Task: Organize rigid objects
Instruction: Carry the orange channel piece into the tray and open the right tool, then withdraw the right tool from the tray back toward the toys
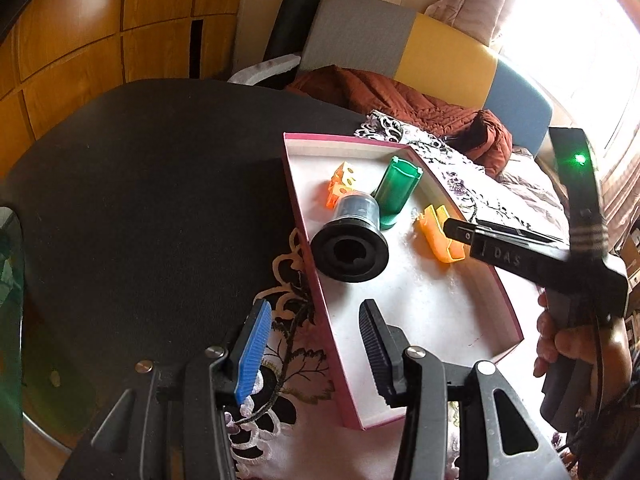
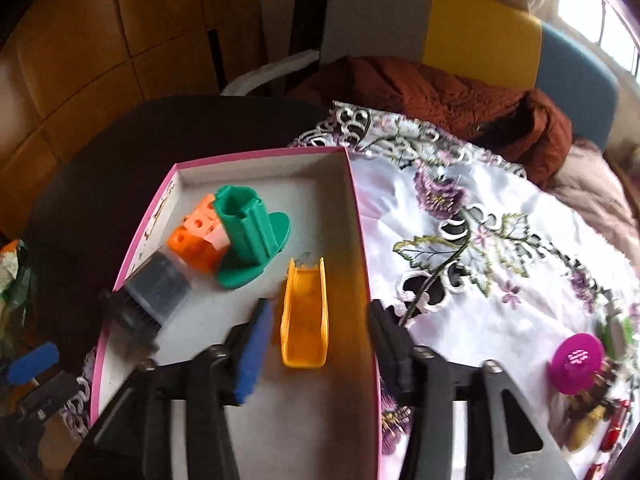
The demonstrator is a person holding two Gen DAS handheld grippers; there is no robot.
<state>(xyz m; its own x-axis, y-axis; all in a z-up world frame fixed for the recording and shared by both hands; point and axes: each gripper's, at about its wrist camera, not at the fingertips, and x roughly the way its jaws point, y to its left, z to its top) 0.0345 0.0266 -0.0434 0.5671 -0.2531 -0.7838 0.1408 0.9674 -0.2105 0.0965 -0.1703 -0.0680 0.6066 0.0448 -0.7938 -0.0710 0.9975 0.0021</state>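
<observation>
A pink-edged white box (image 1: pixel 400 380) (image 2: pixel 352 200) lies on the table. In it are a black-and-clear flanged cylinder (image 1: pixel 352 236) (image 2: pixel 152 300), a green flanged tube (image 1: pixel 394 192) (image 2: pixel 248 236), an orange holed block (image 1: pixel 340 184) (image 2: pixel 196 240) and an orange channel piece (image 1: pixel 440 236) (image 2: pixel 304 316). My left gripper (image 1: pixel 316 344) is open and empty over the box's near left wall. My right gripper (image 2: pixel 320 344) is open, just above the channel piece and the box's right wall; it reaches into the left wrist view (image 1: pixel 452 226) beside the channel piece.
A flowered white cloth (image 2: pixel 500 260) covers the table's right side. A magenta round lid (image 2: pixel 576 362) and small red and yellow pieces (image 2: pixel 600 424) lie at the far right. The bare dark tabletop (image 1: pixel 160 200) is on the left. A rust blanket (image 2: pixel 440 92) lies behind.
</observation>
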